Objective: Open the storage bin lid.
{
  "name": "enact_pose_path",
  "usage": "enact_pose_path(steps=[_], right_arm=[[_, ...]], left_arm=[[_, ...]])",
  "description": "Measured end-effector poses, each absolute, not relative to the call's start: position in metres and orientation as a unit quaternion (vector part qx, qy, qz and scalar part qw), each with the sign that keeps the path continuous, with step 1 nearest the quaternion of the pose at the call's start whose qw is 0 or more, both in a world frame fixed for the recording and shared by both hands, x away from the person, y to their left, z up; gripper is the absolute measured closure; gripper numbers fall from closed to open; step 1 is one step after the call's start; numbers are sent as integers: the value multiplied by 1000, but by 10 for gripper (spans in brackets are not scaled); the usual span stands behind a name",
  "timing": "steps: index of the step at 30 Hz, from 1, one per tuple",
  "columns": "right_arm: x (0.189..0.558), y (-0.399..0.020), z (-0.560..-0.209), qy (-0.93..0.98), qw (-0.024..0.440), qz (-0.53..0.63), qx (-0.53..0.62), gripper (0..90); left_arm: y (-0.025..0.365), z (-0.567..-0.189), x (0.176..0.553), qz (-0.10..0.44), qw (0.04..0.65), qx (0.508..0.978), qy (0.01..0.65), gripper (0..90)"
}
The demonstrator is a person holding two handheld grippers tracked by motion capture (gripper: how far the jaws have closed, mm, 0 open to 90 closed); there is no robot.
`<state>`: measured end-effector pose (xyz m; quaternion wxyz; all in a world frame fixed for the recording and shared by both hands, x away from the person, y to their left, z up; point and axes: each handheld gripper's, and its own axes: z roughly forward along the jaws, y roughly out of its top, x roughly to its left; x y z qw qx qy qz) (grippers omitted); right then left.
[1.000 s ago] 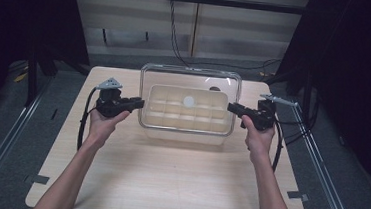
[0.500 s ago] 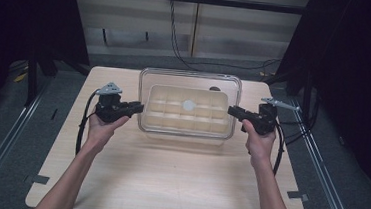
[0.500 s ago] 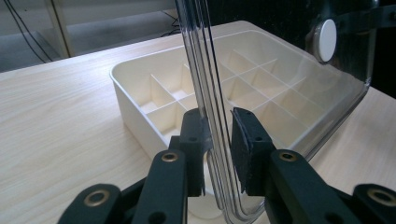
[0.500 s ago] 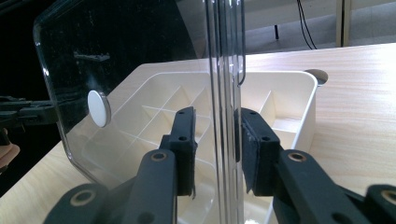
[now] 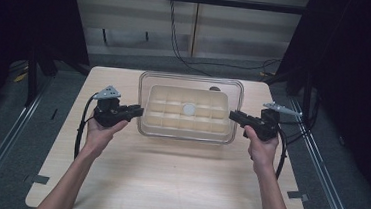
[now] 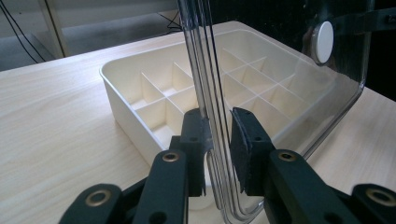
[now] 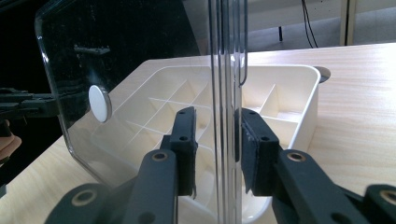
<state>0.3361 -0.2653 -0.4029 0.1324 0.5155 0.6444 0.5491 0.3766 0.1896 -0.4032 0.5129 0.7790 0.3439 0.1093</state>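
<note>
1. You hold a clear flat plastic lid with a white round knob (image 5: pixel 189 108) by its two short ends, one end in each claw.
2. Your left gripper (image 5: pixel 136 111) is clamped on the lid's left edge. In the left gripper view the black pads (image 6: pixel 246 144) squeeze the thin clear rim from both sides.
3. Your right gripper (image 5: pixel 234 116) is clamped on the right edge the same way, so the wide lid stays level and does not tip.
4. The lid floats just above the cream plastic tray with many small square boxes inside (image 5: pixel 170 114). It is not resting on the tray, going by both gripper views.
5. The tray sits on the light wooden table (image 5: pixel 168 173), near the far side.
6. Two grips are best here, I think, because the lid is wide and slippery and could swing from one end.
</note>
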Motion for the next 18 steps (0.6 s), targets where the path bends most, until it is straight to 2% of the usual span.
enact_pose_path(steps=[18], right_arm=[[321, -257, -400, 649, 127, 552, 508, 710]], left_arm=[[198, -406, 365, 109, 503, 782, 353, 757]])
